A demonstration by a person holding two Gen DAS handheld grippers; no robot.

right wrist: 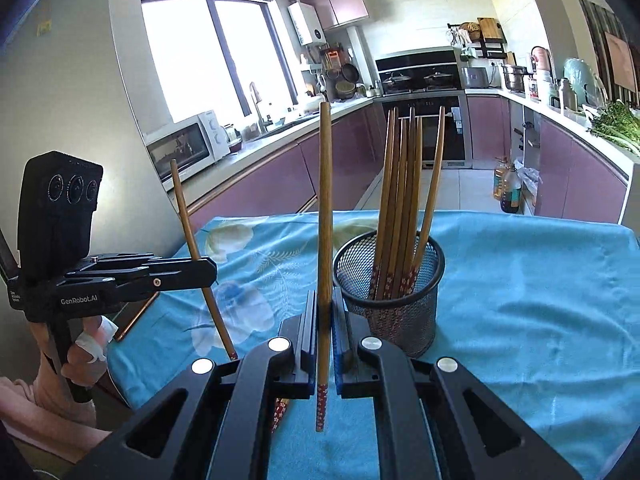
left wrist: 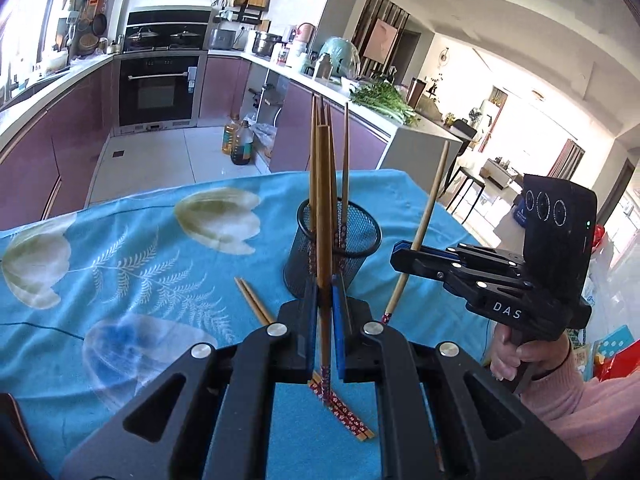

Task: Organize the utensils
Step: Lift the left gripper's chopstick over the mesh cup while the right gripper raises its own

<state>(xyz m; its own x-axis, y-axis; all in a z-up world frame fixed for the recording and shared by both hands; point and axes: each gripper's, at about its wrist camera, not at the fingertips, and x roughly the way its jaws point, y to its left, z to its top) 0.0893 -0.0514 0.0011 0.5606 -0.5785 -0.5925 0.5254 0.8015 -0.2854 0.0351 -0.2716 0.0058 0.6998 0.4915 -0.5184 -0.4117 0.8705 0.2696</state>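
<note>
Tablecloth (left wrist: 132,240) in blue, printed with pale flowers, covers the table you are working over, so the dark wooden chopsticks stand out clearly against it. Near the middle stands the black mesh holder (right wrist: 390,280), at one o'clock from your right gripper (right wrist: 325,344), already carrying a bundle of chopsticks (right wrist: 400,184) with their patterned ends down; it looks like the collecting point for the task. Your right gripper is clamped on a single chopstick (right wrist: 325,240), held nearly upright with the red patterned end hanging below the jaws, a pose that suits a drop into the holder. Your left gripper (left wrist: 325,320) is likewise closed on one chopstick (left wrist: 323,208), upright, with the holder just behind it at twelve o'clock. Both tools point slightly downward, your hands gripping the handles from below. Two loose chopsticks (left wrist: 256,304) lie flat on the cloth at ten o'clock from the left jaws, not yet gathered.
</note>
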